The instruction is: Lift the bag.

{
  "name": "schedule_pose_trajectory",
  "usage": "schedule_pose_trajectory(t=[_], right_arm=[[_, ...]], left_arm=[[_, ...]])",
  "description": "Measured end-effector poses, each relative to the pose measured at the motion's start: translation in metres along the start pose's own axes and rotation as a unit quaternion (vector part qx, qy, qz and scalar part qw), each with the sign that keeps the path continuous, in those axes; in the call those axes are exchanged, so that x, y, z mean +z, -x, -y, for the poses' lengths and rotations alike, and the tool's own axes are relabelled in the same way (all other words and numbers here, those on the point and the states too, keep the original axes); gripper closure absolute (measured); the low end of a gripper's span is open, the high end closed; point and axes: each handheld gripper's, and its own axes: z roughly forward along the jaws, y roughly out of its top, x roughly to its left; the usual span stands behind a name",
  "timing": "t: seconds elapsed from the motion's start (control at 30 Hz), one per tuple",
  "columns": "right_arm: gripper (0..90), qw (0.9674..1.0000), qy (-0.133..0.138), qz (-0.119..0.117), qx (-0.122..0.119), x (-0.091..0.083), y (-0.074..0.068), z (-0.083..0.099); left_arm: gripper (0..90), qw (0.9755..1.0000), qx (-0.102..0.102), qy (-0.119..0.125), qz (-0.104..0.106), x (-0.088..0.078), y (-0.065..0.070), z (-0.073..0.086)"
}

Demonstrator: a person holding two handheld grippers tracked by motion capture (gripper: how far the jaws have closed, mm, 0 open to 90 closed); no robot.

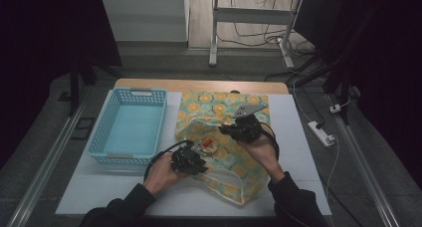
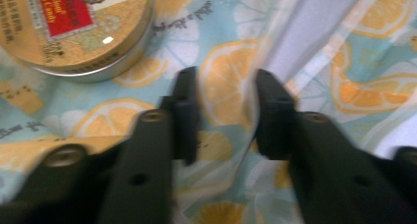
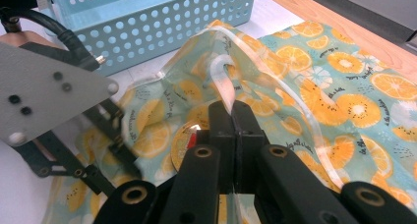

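A clear-fronted bag printed with orange slices [image 1: 222,109] lies on the white table top [image 1: 297,152]. A round gold tin with a red label [image 1: 206,144] [image 2: 74,27] rests inside it. My right gripper [image 1: 226,131] [image 3: 235,117] is shut on the bag's clear plastic edge [image 3: 223,81] and holds it up off the table. My left gripper [image 1: 198,157] [image 2: 223,111] hovers over the printed fabric just short of the tin. Its jaws stand a little apart, and a thin edge of clear film runs between them beside one pad [image 2: 270,121].
A light blue perforated basket [image 1: 105,123] [image 3: 162,22] stands on the left of the table, close to the bag. The wooden table edge [image 1: 199,85] is at the back. A white power strip [image 1: 321,132] lies on the floor to the right.
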Motion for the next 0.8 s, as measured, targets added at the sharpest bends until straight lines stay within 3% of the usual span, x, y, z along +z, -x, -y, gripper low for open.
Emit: schedule_pose_trajectory(t=[0.1, 0.33, 0.47, 0.8], right_arm=[[89.8, 1.0000, -0.001, 0.000, -0.001, 0.000, 0.000, 0.000], [89.8, 1.0000, -0.002, -0.001, 0.000, 0.001, 0.000, 0.000], [89.9, 1.0000, -0.003, -0.002, -0.001, 0.000, 0.000, 0.000], [90.0, 0.9999, -0.001, -0.012, -0.008, -0.004, -0.005, -0.006]], left_arm=[[87.8, 0.9998, -0.010, 0.001, 0.016, 0.001, -0.001, 0.000], [88.6, 0.9992, -0.028, 0.004, 0.029, 0.000, -0.004, 0.000], [88.7, 0.9983, -0.046, 0.019, 0.030, -0.006, -0.004, -0.003], [88.9, 0.9949, -0.066, 0.070, 0.029, -0.032, -0.007, -0.010]])
